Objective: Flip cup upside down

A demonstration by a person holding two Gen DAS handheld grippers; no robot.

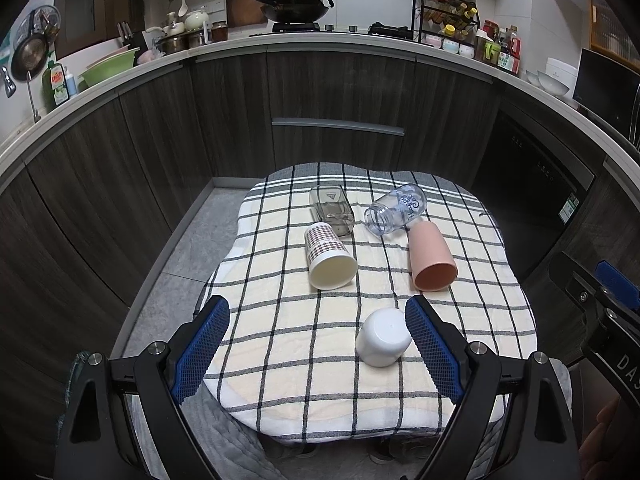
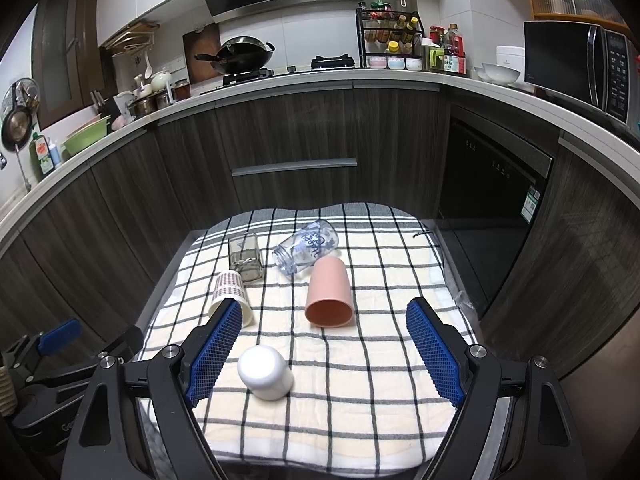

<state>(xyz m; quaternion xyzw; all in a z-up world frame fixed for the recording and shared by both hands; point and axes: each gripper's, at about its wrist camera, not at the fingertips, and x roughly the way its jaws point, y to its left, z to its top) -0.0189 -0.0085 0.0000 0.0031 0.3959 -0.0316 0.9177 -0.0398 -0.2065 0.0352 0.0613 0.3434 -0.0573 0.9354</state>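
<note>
A: How is the left tool (image 1: 317, 308) held?
B: Low at the near edge of the surface, pointing across the checked cloth (image 1: 280, 360), its blue pads (image 1: 202, 354) spread wide and gripping nothing. The white cup (image 1: 383, 336) stands mouth-down on the cloth between the fingers, just beside the right-hand pad.

A: And the right tool (image 2: 325, 312)?
B: Same posture, spread wide and empty. In its view the white cup sits just beside its left pad (image 2: 216, 350), closed base uppermost.

A: What else lies on the cloth, left to right?
B: A patterned cup (image 1: 330, 256) on its side, mouth toward the camera; behind it a smoky square glass (image 1: 332, 210) with a small triangle mark; then a clear bottle (image 1: 396, 209) on its side with blue script I can't read; then a pink cup (image 1: 431, 258) on its side, touching the bottle.

A: Any readable writing?
B: Only "DAS" on the right tool's body at the edge of the left view; the green dish-soap bottle's (image 1: 56, 80) label is too small.
</note>
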